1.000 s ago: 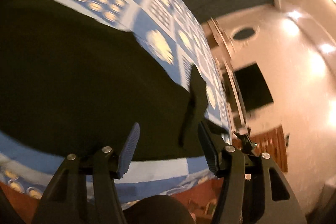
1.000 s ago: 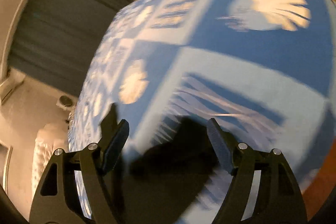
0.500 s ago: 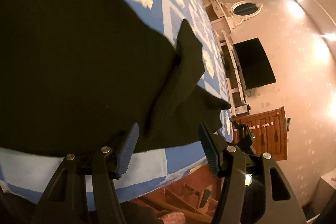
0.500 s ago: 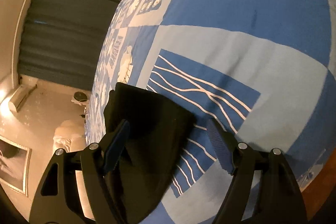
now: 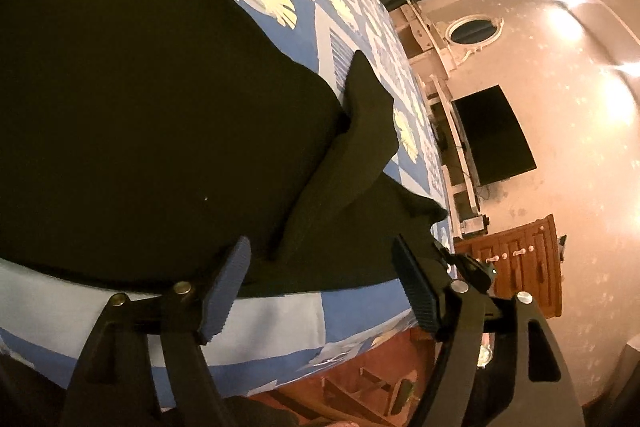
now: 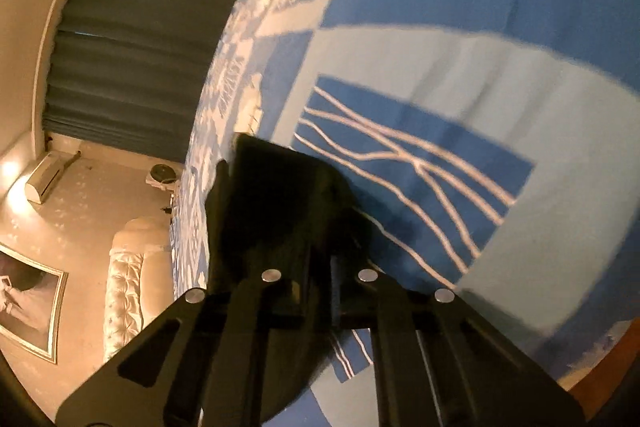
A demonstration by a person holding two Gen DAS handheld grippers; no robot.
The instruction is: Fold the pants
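- A dim bedroom; a blue patterned bedspread (image 5: 280, 311) carries everything.
- Right gripper (image 6: 320, 259), jaws just closed, is clamped on a corner of the dark pants (image 5: 140, 131).
- Left gripper (image 5: 320, 287), jaws just widened, straddles a raised fold near the bed's near edge, pads clear.
- Soft, limp, light cloth: take hold at hems and corners.

Dark pants (image 5: 152, 131), almost black, plain fabric. Spread wide and mostly flat over the left and centre of the left wrist frame, on the blue patterned cover of a bed. Near edge running along the lower part of the frame, a thick fold standing up as a ridge right of centre, one corner reaching toward the right. In the right wrist frame, one end of the same pants (image 6: 276, 211) bunched at lower centre, slightly blurred, lifted a little off the cover.
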